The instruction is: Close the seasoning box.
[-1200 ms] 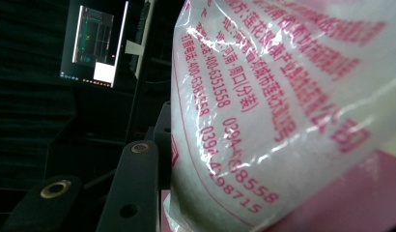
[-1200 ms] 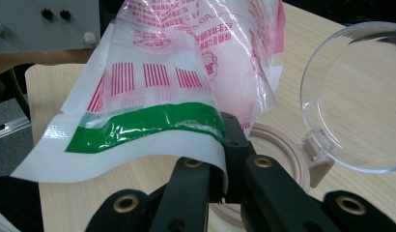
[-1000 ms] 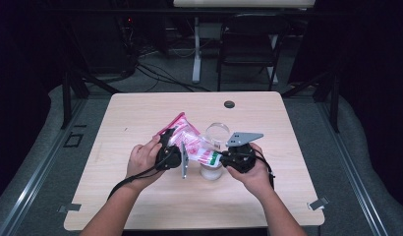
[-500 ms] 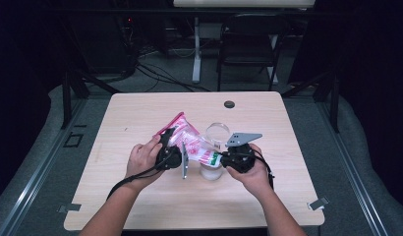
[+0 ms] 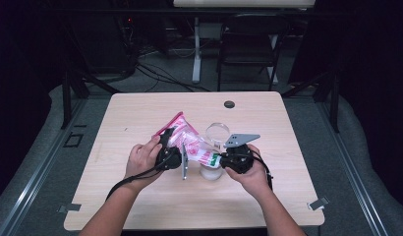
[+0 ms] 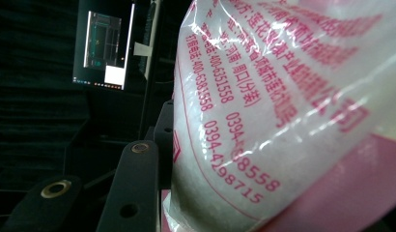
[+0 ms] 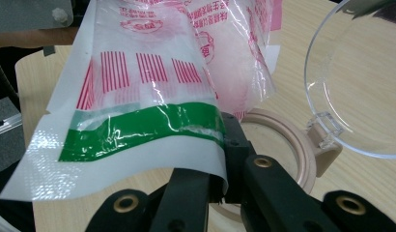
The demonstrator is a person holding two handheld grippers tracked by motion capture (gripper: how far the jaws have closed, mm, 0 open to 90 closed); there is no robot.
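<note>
A pink-and-white printed plastic bag (image 5: 189,142) of white granules hangs tilted between my two grippers above the table. My left gripper (image 5: 171,147) is shut on its upper, fuller part; in the left gripper view the bag (image 6: 283,96) bulges against one black finger (image 6: 138,183) and hides the other. My right gripper (image 5: 222,160) is shut on the lower flat end with the green stripe (image 7: 143,128), its jaws pinching the bag's edge (image 7: 224,188). Right below that end stands a jar with a beige rim (image 7: 290,145) and a clear hinged lid (image 7: 360,82) standing open.
The jar (image 5: 211,171) and its raised lid (image 5: 217,132) sit mid-table between my hands. A black round plug (image 5: 229,104) lies near the far edge of the wooden table (image 5: 135,113). A chair (image 5: 248,49) and cables stand beyond the table.
</note>
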